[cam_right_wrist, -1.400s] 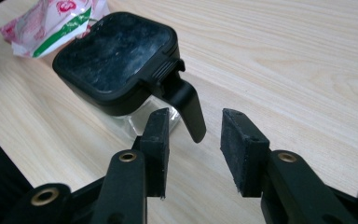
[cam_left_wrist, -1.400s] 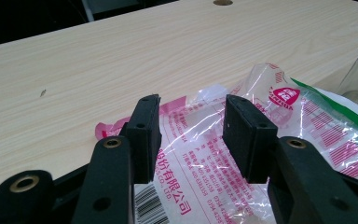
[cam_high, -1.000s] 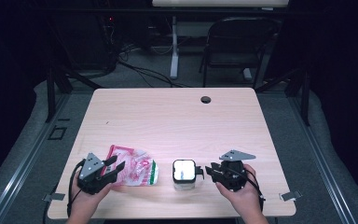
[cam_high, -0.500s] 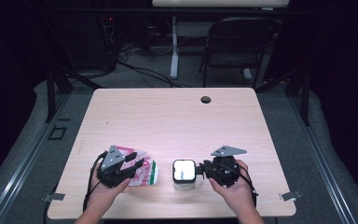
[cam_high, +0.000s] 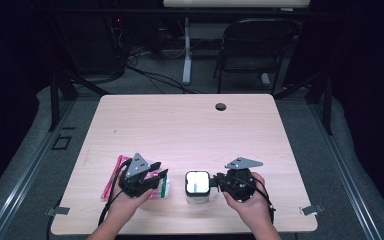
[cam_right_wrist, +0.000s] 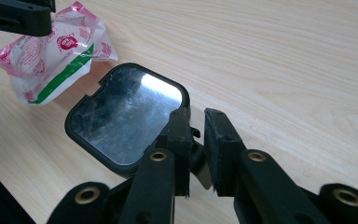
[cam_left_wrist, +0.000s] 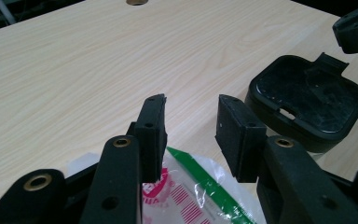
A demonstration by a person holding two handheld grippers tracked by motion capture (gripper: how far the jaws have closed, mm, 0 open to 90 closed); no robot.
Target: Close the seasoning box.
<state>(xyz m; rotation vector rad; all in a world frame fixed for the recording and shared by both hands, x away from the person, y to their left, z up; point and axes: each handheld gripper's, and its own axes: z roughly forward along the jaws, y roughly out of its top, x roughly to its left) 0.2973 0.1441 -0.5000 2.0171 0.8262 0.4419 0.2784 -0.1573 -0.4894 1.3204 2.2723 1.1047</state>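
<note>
The right gripper [cam_right_wrist: 196,128] has just been closing on the tab of the box [cam_right_wrist: 126,119] (near table edge). The left gripper [cam_left_wrist: 191,128], jaws apart and narrowing, hovers over the bag [cam_left_wrist: 191,196].

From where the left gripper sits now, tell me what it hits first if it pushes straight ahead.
Probably the black lidded container, ahead and slightly right of the left gripper, though depth is unclear. Straight between its jaws lies bare table.
</note>
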